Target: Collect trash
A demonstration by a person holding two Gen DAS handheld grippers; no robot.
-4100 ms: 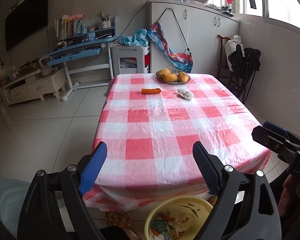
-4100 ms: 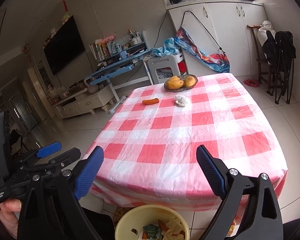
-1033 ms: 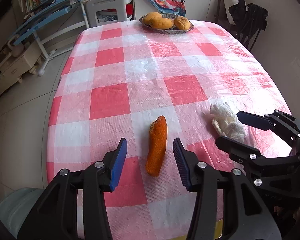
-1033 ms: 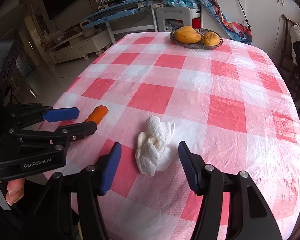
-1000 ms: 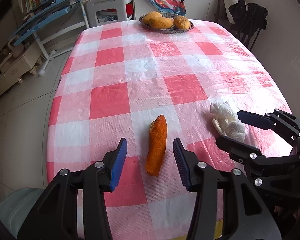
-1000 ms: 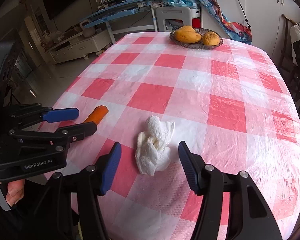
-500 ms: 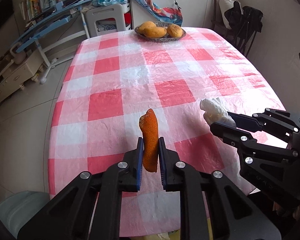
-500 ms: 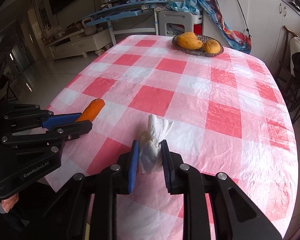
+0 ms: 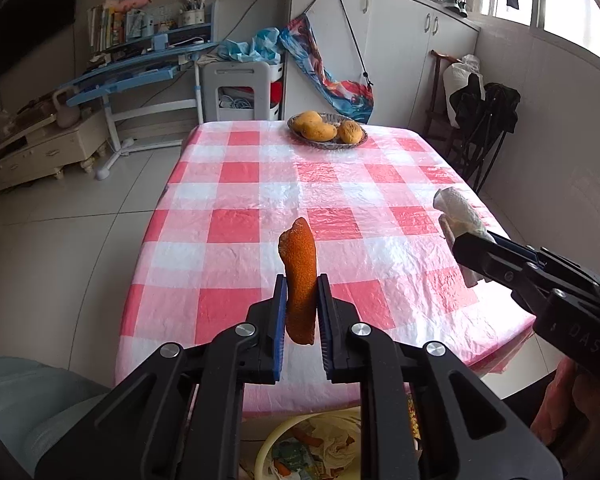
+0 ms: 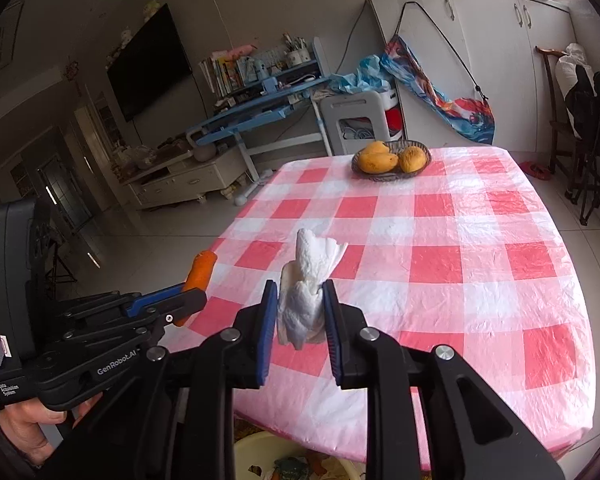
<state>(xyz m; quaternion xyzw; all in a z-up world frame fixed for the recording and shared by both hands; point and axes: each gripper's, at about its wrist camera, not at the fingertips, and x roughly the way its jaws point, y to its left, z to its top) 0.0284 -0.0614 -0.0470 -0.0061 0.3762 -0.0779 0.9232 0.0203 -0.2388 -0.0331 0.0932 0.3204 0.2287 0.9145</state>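
Orange peel [image 9: 300,280] sits clamped in the left hand-held gripper [image 9: 301,308], tissue [image 10: 306,300] in the right hand-held gripper [image 10: 300,312]; keep both grips firm until over the yellow bin [image 9: 296,446].

Orange peel [image 9: 300,276]; white tissue [image 10: 306,292]; red/white chk cloth [image 9: 340,208]; yellow bin [image 9: 272,440].

table [image 9: 260,208]: fruit basket [image 9: 327,136] on its far end
peel [image 9: 300,280]: above the near edge, left of the tissue [image 9: 458,212]
bin [image 9: 300,448]: on the floor, below the near edge
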